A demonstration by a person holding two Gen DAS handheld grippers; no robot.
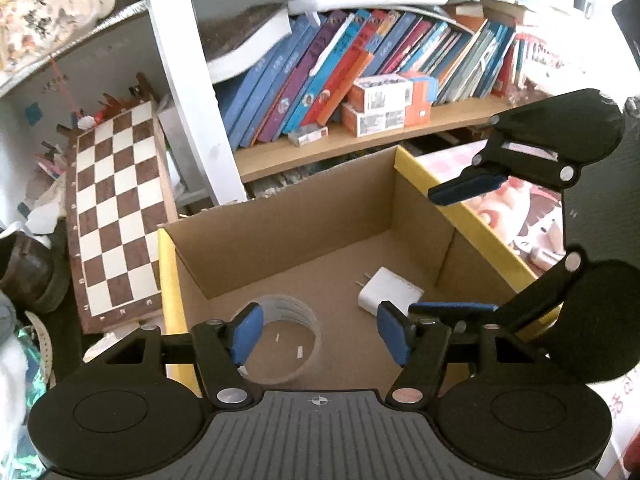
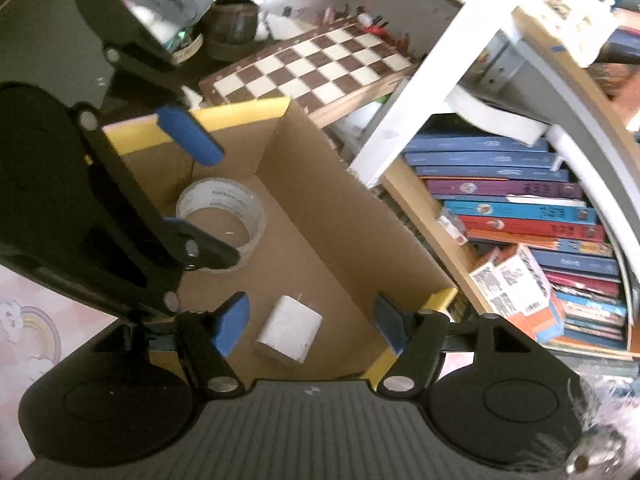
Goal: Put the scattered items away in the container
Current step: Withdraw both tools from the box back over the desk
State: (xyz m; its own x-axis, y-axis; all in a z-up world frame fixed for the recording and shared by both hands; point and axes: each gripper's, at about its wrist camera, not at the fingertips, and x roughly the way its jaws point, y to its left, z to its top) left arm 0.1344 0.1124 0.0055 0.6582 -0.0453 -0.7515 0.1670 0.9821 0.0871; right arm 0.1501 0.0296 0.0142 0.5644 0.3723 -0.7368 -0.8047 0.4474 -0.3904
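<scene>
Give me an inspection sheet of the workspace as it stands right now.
Surface: cardboard box with yellow rim, open, floor mostly bare.
Job's things: tape roll and white charger plug lie apart on the box floor.
Clutter: chessboard beside the box.
Grippers: left gripper and right gripper both open, empty, above the box.
Cables: nothing seen.
Surroundings: bookshelf of leaning books behind the box.

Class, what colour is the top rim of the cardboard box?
Yellow rim on the brown cardboard box; clearest in the right wrist view.
</scene>
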